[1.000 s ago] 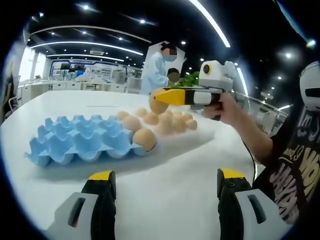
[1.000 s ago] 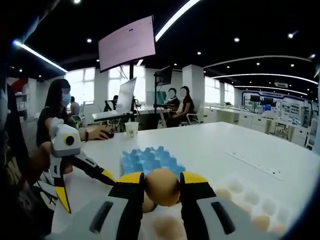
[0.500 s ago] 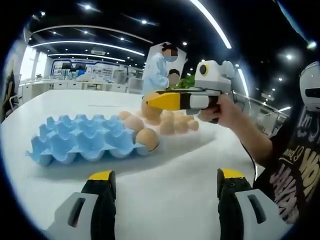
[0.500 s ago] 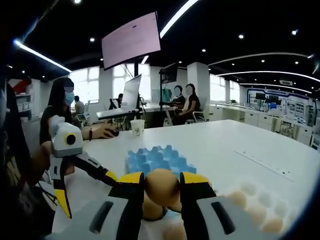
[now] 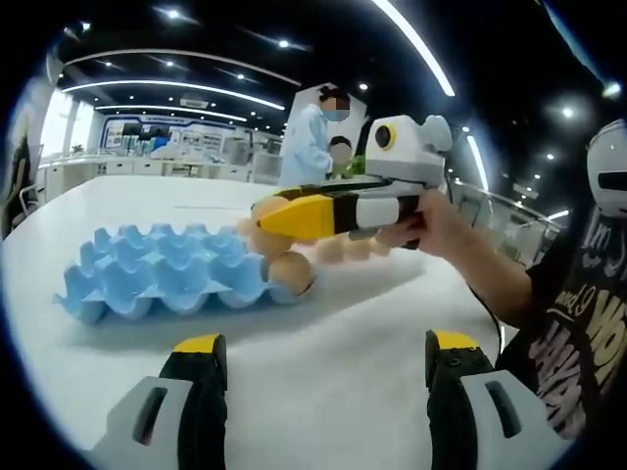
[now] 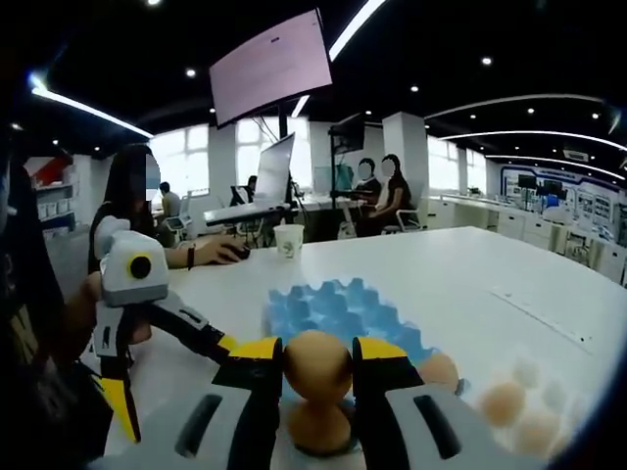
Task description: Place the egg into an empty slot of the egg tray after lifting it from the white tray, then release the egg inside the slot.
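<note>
My right gripper [image 6: 316, 360] is shut on a brown egg [image 6: 316, 363]. It holds the egg just above the near right corner of the blue egg tray [image 6: 338, 305]. One egg [image 6: 315, 427] sits in the slot right below it and another [image 6: 441, 370] in the slot beside. In the left gripper view the right gripper [image 5: 266, 216] hovers over that same end of the blue egg tray [image 5: 157, 279], above a seated egg [image 5: 291, 270]. My left gripper [image 5: 323, 354] is open and holds nothing, low over the table short of the tray. The white tray [image 6: 534, 387] holds more eggs.
Several eggs [image 5: 345, 249] lie on the white tray behind the right gripper. A paper cup [image 6: 289, 240] stands past the blue tray. A person's hand [image 5: 431, 220] and forearm reach in from the right. People sit at desks farther back.
The right gripper has carried the egg from above the white tray leftward to the near corner of the blue tray. The left gripper has stayed put.
</note>
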Demonstrator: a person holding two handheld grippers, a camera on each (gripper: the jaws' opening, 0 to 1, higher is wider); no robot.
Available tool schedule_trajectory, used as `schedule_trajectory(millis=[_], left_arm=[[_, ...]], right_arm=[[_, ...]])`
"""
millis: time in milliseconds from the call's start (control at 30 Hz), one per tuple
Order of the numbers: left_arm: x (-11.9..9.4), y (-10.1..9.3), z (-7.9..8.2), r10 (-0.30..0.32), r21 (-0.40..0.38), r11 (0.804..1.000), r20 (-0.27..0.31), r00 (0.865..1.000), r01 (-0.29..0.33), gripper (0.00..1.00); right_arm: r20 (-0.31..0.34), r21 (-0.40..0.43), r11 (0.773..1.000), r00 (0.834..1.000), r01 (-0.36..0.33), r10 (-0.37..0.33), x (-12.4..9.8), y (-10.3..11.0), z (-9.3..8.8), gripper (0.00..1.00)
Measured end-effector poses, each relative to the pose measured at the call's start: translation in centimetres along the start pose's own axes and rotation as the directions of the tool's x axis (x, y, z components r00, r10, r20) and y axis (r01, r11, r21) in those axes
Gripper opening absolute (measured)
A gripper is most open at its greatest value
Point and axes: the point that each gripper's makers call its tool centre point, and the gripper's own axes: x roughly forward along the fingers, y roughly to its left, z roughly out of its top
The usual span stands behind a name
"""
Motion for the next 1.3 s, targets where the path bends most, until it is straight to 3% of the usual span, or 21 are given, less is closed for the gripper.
schedule_trajectory(millis=[433, 900, 1300], left_arm=[[-0.3, 0.3, -0.1, 0.003, -0.008, 1.0, 0.005, 1.0, -0.003, 0.84], [0.0, 0.3, -0.3, -0.003, -0.009, 1.0, -0.005, 1.0, 0.003, 0.84], [0.0, 0.3, -0.4, -0.008, -0.01, 1.0, -0.009, 1.0, 0.008, 0.84]], right_arm=[[-0.037, -0.001, 0.999, 0.999, -0.036, 0.036, 2.1, 1.2, -1.1, 0.29], [-0.103, -0.021, 1.0, 0.994, -0.021, 0.019, 2.8, 0.7, -3.4, 0.29], [-0.11, -0.037, 0.999, 0.994, -0.028, 0.024, 3.0, 0.5, -3.1, 0.29]])
